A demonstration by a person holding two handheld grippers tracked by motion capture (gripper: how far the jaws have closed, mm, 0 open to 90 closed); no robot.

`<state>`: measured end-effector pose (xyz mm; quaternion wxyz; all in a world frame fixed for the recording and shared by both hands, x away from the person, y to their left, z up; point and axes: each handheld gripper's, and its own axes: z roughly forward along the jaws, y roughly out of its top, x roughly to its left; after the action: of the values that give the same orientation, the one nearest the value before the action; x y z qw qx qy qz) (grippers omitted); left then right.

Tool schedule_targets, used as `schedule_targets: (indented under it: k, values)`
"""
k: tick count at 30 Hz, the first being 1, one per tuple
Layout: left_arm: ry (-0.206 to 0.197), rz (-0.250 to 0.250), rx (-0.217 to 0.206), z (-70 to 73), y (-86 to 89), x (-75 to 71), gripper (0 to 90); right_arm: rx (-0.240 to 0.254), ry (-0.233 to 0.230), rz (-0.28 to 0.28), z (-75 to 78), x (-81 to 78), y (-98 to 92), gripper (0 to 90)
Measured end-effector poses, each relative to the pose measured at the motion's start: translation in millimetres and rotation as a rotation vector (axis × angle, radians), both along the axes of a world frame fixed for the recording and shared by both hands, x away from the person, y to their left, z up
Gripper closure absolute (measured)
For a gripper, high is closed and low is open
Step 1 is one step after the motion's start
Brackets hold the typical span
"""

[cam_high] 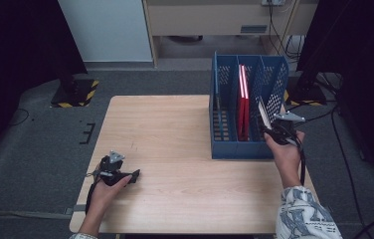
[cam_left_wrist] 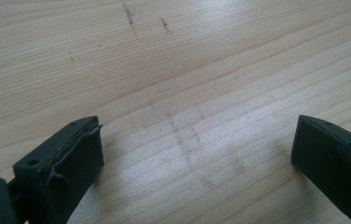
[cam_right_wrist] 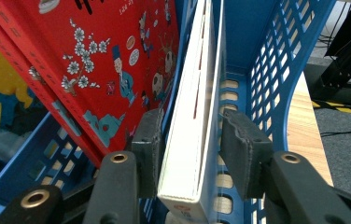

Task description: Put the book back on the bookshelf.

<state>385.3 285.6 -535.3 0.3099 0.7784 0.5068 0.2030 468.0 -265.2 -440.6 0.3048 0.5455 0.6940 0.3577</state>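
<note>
— Tabletop (cam_high: 175, 129) first: what sits at its left?
— The left tool (cam_left_wrist: 197, 154) rests there, jaws wide with nothing between them.
— And to the right?
— A blue rack (cam_high: 225, 149) holding red books (cam_high: 243, 104). The right tool (cam_right_wrist: 190, 149) has the white book (cam_right_wrist: 197, 116) between its pads in the rightmost slot; one pad touches, the other stands off.

Lab, black curtains (cam_high: 16, 45), hazard-taped stands (cam_high: 74, 92)
</note>
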Motion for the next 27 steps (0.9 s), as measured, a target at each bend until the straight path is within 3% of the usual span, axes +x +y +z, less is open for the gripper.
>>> schedule_targets:
  k: [14,23,27]
  values:
    - [0.002,-0.001,0.001,0.2,0.1,-0.2,1.2,0.015,-0.011,0.022,4.0,-12.0,-5.2,54.9]
    - [0.003,-0.003,0.002,0.4,0.2,-0.3,1.2,0.016,-0.048,0.057,6.2,-18.5,-6.1,36.6]
    - [0.003,-0.003,0.002,0.4,0.2,-0.3,1.2,0.016,-0.072,0.103,8.1,-22.8,-3.9,28.9]
